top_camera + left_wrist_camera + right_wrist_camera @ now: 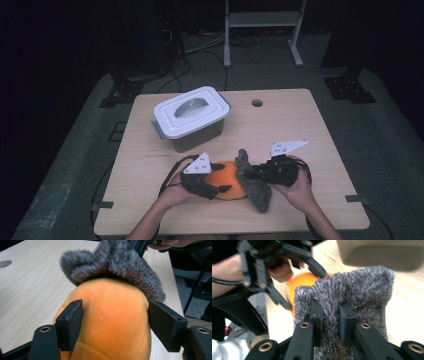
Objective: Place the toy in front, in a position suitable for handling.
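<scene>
An orange plush [231, 184] lies near the table's front edge, with a grey furry cover [256, 191] over its right end. My left gripper [221, 178] comes in from the left and is shut on the orange plush [110, 322], one pad pressing each side. In the left gripper view the grey fur [115, 262] caps the far end of the plush. My right gripper [250, 173] comes in from the right and is shut on the grey fur [364, 287]; a fold of it is pinched between the right gripper [331, 315] pads. Behind the fur, the orange plush [303, 281] peeks out.
A white lidded bin [192, 117] with a grey handle stands at the back left of the wooden table [300, 130]. A round cable hole [257, 103] sits near the far edge. A metal frame [262, 30] stands on the floor beyond.
</scene>
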The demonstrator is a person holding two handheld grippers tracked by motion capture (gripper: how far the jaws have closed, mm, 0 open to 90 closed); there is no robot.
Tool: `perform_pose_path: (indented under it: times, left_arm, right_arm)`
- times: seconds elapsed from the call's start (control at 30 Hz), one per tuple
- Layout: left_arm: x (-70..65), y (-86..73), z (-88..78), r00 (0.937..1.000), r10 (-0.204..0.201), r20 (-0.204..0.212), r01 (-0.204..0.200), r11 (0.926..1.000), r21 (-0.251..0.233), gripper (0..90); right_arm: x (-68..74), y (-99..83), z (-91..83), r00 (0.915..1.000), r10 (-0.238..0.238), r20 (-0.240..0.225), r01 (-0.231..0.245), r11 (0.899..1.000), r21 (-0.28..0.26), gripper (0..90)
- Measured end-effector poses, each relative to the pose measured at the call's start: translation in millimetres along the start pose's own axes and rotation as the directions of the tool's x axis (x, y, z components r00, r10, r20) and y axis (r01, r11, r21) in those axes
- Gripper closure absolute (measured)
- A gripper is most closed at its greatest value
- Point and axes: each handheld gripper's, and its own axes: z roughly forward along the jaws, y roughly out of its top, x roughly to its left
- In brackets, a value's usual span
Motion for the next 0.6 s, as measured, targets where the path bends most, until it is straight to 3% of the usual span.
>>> perform_pose_path:
  times: [0.1, 0.13, 0.2, 0.27, 0.37, 0.6]
  left_arm:
    - [3.0, 5.3, -6.3, 0.9995, -0.029, 0.009, 0.029, 0.9992, -0.029, 24.0]
    - [3.6, 6.1, -7.5, 0.9991, -0.041, 0.004, 0.041, 0.9985, -0.036, 21.7]
    - [5.5, 5.5, -7.8, 0.999, -0.04, -0.018, 0.04, 0.9991, -0.017, 21.9]
    - [6.8, 1.3, -4.4, 0.9987, -0.05, -0.009, 0.05, 0.9987, 0.011, 23.0]
    - [7.5, -2.2, -2.3, 0.9976, -0.07, 0.001, 0.07, 0.9975, 0.014, 24.1]
    - [8.0, -4.7, -2.7, 0.9974, -0.072, 0.006, 0.071, 0.9971, 0.028, 24.2]
  right_arm:
    - [4.5, 0.1, 10.5, 0.9994, -0.03, -0.016, 0.031, 0.999, 0.044, 75.5]
    - [4.4, -2.0, 13.9, 0.9986, -0.026, -0.046, 0.029, 0.998, 0.055, 75.5]
    - [6.2, -2.7, 15.1, 0.9979, -0.032, -0.056, 0.036, 0.997, 0.063, 75.5]
    - [7.6, -1.8, 14.4, 0.9981, -0.043, -0.044, 0.046, 0.997, 0.069, 75.5]
    - [4.6, -4.0, 13.0, 0.9984, -0.035, -0.045, 0.038, 0.997, 0.07, 75.5]
    - [-9.3, -11.7, 1.8, 0.9995, 0.022, 0.022, -0.024, 0.996, 0.083, 75.4]
